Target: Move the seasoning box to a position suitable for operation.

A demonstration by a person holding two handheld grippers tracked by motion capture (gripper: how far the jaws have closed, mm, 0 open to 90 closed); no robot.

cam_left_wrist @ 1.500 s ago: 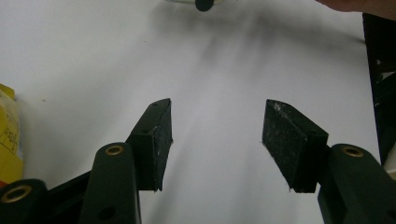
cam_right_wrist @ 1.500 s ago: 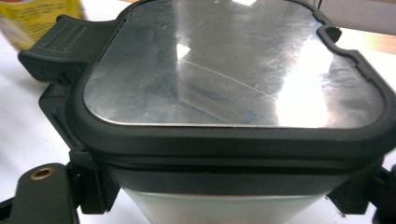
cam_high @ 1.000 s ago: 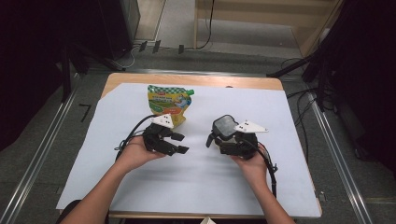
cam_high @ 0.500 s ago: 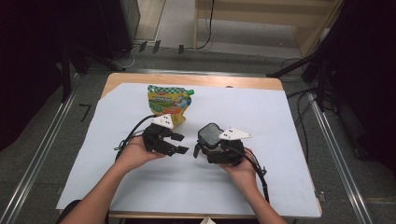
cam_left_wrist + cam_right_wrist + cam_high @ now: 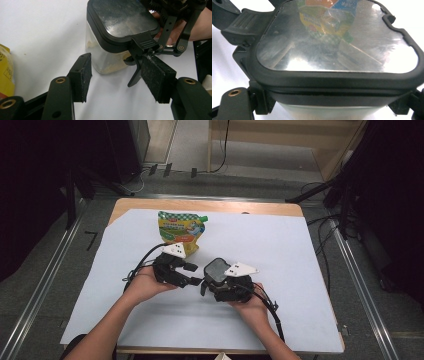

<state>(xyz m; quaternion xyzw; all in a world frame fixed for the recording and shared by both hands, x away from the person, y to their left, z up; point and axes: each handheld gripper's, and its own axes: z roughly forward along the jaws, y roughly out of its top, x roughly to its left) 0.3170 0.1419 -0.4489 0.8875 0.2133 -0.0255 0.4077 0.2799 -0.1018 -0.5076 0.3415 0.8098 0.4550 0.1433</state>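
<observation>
In the high view, lower centre, the right hand-held gripper (image 5: 216, 282) clasped a clear container (image 5: 218, 270) above the white desk (image 5: 310, 270), a yellow pouch (image 5: 181, 230) behind. In the left gripper view, the left hand-held gripper (image 5: 115, 75) gaped empty beside the lid latch (image 5: 143, 45) (apparently unopened). In the right gripper view, the black lid (image 5: 337, 37) sat closed; opening remained.

The lidded container (image 5: 337, 62) hides the right hand-held gripper's pads in its own view.

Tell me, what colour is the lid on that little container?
Black rim around a clear, shiny top on the container's lid; the left gripper view shows it best.
</observation>
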